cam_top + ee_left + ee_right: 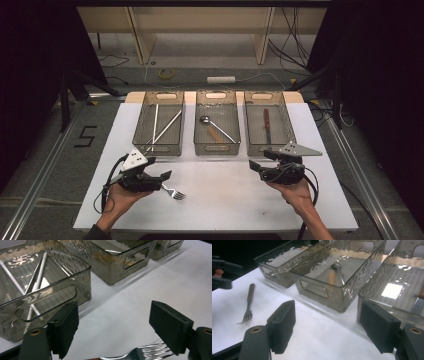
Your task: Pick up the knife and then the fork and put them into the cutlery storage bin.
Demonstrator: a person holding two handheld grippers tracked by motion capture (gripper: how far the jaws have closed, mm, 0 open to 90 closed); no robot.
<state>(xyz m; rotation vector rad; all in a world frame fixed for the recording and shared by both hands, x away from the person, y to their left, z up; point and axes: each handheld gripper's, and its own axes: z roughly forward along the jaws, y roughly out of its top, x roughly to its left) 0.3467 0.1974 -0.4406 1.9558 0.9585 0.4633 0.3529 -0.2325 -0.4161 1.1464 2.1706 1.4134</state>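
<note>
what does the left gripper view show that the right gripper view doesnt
Left gripper view: two white chopsticks crossed in the nearest bin, and the fork's tines close up between its open jaws.

Right gripper view: the fork's brown handle, a spoon in the middle bin, and the left gripper far off.

Both: the fork on the white table and smoky clear bins.

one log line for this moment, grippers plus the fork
left gripper: open, over fork on table | right gripper: open, nothing held, by right bin | fork: outside bins
</note>
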